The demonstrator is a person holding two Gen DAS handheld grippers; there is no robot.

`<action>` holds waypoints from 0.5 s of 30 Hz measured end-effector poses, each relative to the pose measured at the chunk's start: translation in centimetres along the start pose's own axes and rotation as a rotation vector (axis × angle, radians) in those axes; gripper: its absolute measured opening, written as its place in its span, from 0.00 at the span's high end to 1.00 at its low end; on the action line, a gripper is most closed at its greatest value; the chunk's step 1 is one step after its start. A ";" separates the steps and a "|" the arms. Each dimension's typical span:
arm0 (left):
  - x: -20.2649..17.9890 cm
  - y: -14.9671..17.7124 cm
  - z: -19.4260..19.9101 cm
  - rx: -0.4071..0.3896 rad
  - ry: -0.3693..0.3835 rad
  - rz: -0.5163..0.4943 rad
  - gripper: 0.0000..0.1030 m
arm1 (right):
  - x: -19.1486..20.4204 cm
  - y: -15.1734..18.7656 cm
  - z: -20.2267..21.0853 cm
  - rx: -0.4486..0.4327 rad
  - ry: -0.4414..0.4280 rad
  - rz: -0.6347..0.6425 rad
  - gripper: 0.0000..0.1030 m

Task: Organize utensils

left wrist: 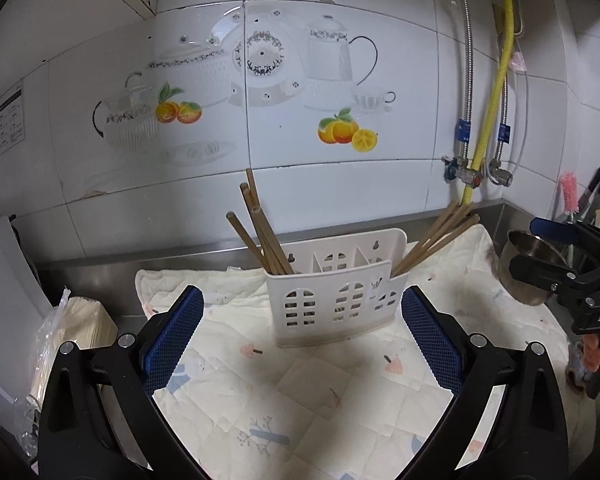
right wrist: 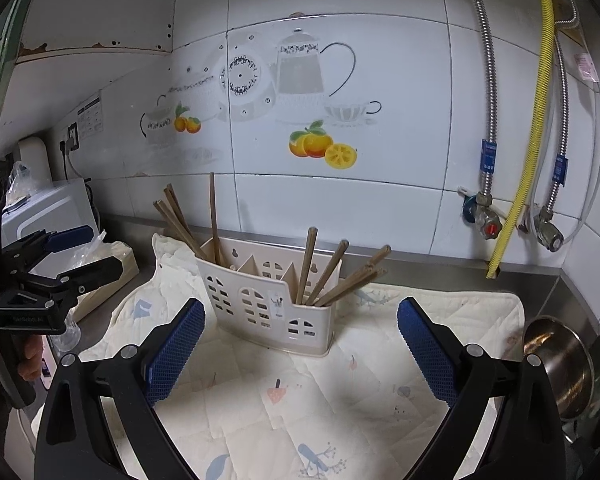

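While both grippers hung back over the quilted mat (left wrist: 300, 400), neither had hold of anything: left gripper (left wrist: 302, 338) spread wide and empty, right gripper (right wrist: 300, 350) likewise, blue pads (right wrist: 176, 350) well apart.

Just beyond the fingertips stood the caddy (left wrist: 332, 308), upright on the mat, three compartments. Left chopstick bundle (left wrist: 260, 232) sat in the left-end compartment, right chopstick bundle (right wrist: 332, 276) in the right-end one; middle compartment looked empty from both views.

Orientation: both bundles stood tips-down, blunt ends up. Long axes splayed, the left set leaning up and left, the right set leaning hard right toward the wall, nearly flat over the rim. One stick (right wrist: 213, 216) in the left compartment stood near vertical.

My read: sorting looked nearly done, with straightening maybe left. To do that well, come in from the side, pinch a stick mid-shaft across its axis, then lift along the axis so the caddy doesn't tip. Steel pot (right wrist: 556, 364) lay to the right, off the work.
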State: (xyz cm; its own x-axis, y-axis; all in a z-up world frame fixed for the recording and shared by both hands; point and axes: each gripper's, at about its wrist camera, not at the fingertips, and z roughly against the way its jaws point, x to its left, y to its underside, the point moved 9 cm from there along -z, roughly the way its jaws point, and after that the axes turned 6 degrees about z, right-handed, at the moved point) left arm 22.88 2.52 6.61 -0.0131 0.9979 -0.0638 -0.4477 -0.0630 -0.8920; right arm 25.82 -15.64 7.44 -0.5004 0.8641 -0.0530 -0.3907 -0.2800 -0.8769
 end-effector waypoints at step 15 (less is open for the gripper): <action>1.4 3.5 -0.1 0.050 -0.011 0.062 0.05 | 1.0 3.5 0.3 0.021 0.002 -0.004 0.09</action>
State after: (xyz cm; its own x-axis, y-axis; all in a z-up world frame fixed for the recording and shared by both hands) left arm 21.37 3.69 3.35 -0.0522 0.9922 -0.1135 -0.4900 -0.1245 -0.8628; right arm 23.74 -15.82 4.46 -0.4971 0.8662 -0.0506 -0.4087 -0.2852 -0.8670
